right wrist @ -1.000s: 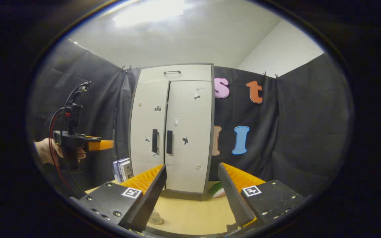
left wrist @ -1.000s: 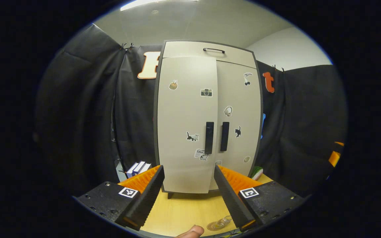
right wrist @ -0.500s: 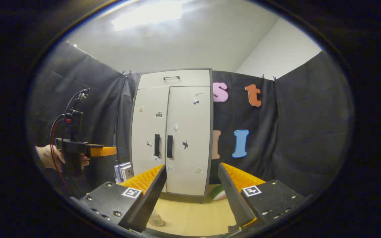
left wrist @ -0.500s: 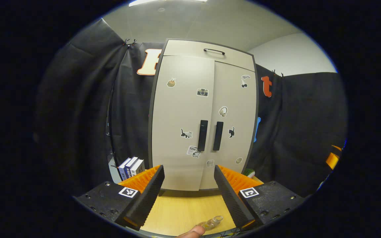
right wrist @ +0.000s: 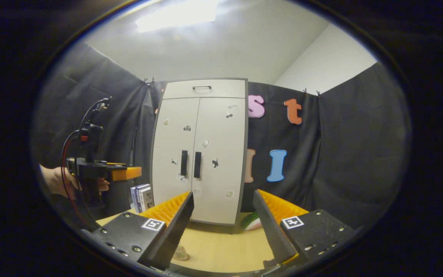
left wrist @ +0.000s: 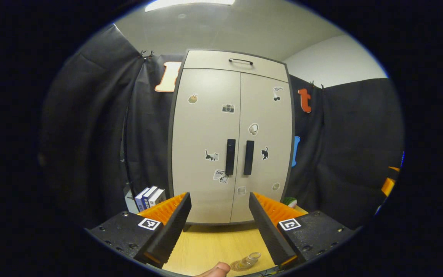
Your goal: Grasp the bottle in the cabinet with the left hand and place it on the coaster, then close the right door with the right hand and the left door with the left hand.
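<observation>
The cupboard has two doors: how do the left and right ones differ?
The left door carries a camera sticker and a light cat sticker with its handle on its right edge; the right door carries a black cat sticker with its handle on its left edge. Both are beige, shut, with black handles.

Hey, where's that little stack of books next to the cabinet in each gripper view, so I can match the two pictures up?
Left gripper view: the books stand low and left of centre, at the cabinet's lower left corner, just above the left gripper's left finger.
Right gripper view: the books sit lower left, between the cabinet and the left gripper held farther off.
Shared landmark: the pair of black door handles.
</observation>
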`<control>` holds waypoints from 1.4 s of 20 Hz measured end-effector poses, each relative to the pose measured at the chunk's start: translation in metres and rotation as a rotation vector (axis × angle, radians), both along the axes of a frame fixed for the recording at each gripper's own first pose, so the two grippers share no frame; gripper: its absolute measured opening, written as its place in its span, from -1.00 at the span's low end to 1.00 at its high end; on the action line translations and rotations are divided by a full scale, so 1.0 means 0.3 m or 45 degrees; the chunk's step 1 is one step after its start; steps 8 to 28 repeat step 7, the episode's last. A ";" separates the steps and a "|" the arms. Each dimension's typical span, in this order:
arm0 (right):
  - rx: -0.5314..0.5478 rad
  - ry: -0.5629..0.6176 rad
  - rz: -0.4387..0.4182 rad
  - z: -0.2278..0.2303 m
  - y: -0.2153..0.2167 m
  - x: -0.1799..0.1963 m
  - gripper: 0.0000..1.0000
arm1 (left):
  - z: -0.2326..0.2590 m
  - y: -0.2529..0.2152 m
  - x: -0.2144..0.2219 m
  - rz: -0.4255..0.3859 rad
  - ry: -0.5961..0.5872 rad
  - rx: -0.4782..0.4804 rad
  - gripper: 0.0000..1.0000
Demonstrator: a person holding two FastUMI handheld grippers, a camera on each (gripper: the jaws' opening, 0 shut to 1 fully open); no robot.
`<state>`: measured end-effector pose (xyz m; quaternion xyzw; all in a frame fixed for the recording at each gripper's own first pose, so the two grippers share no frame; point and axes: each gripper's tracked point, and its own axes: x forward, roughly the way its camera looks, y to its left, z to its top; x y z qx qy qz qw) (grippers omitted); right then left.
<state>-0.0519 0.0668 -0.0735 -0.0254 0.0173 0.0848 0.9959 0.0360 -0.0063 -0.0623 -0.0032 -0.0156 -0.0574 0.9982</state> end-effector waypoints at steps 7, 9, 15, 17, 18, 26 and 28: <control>0.000 0.055 -0.018 -0.090 0.169 0.107 0.89 | -0.016 0.031 0.018 -0.081 -0.015 0.004 0.92; 0.000 0.055 -0.018 -0.090 0.169 0.107 0.89 | -0.016 0.031 0.018 -0.081 -0.015 0.004 0.92; 0.000 0.055 -0.018 -0.090 0.169 0.107 0.89 | -0.016 0.031 0.018 -0.081 -0.015 0.004 0.92; 0.000 0.055 -0.018 -0.090 0.169 0.107 0.89 | -0.016 0.031 0.018 -0.081 -0.015 0.004 0.92; 0.000 0.055 -0.018 -0.090 0.169 0.107 0.89 | -0.016 0.031 0.018 -0.081 -0.015 0.004 0.92; 0.000 0.055 -0.018 -0.090 0.169 0.107 0.89 | -0.016 0.031 0.018 -0.081 -0.015 0.004 0.92; 0.000 0.055 -0.018 -0.090 0.169 0.107 0.89 | -0.016 0.031 0.018 -0.081 -0.015 0.004 0.92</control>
